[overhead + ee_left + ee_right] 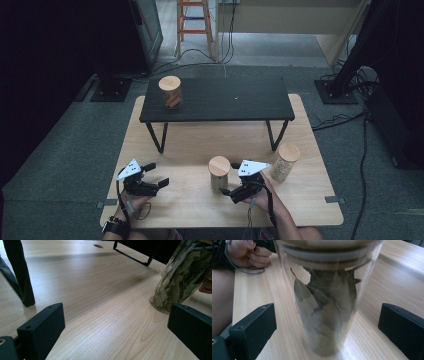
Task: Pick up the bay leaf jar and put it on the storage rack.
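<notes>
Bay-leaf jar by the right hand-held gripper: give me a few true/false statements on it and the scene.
1. The right hand-held gripper is shut on the bay-leaf jar. False: its jaws stand open either side of it, apart from the glass.
2. The jar stands upright on the wooden table. True.
3. The left hand-held gripper holds a jar. False: open, holding nothing.
4. A jar stands on the black shelf. True.
5. The bay-leaf jar has no lid. False: it has a wooden lid.
</notes>
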